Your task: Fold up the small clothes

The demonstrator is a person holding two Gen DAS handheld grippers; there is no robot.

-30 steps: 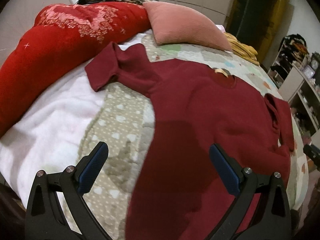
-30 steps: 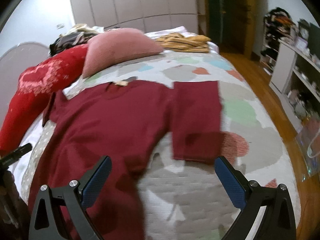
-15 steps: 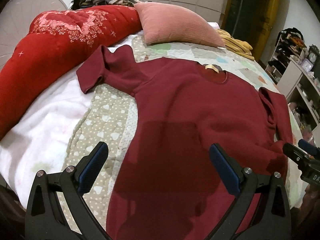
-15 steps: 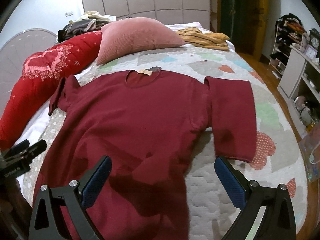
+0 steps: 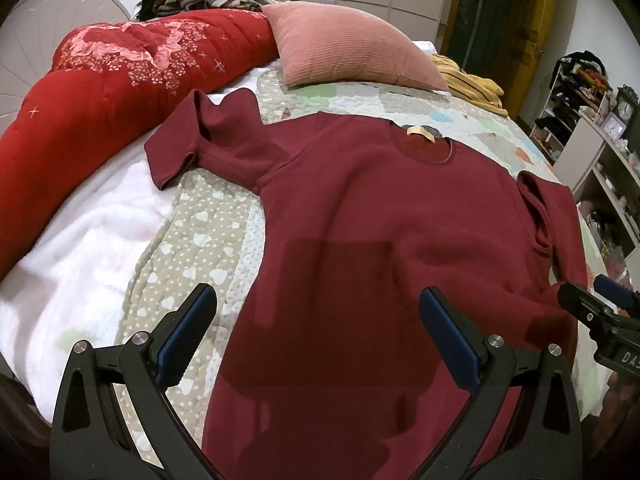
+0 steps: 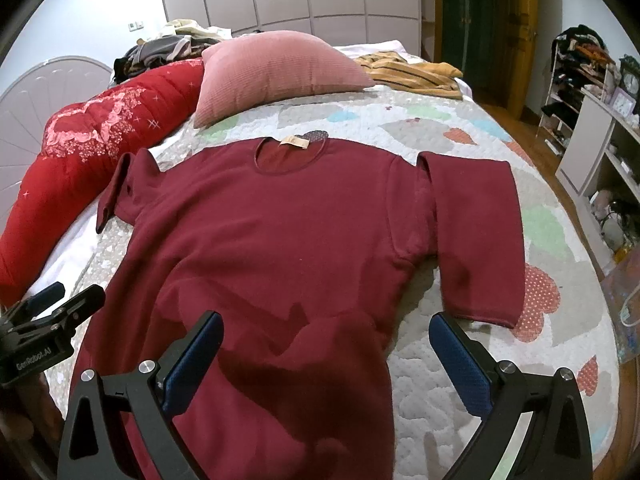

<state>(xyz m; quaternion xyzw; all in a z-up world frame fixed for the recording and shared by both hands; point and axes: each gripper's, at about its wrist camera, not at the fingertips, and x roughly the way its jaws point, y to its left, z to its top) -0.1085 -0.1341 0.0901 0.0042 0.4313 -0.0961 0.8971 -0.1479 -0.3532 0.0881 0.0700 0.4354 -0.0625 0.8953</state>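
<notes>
Here, from the left wrist, a dark red short-sleeved knit top (image 5: pixel 360 240) lies flat, front up, on a quilted heart-patterned bedspread (image 5: pixel 208 232), neckline toward a pink ribbed cushion (image 5: pixel 344 52); the left gripper (image 5: pixel 318 330) hangs above its hem, blue-padded fingers (image 5: pixel 186 332) spread wide and holding nothing, a red floral padded quilt (image 5: pixel 112 80) bunched alongside

From the right wrist, the right gripper (image 6: pixel 326 354) hovers over the same garment's lower edge, fingers likewise released, one sleeve laid smooth on the bedspread, a mustard striped garment (image 6: pixel 412 70) beyond the cushion
</notes>
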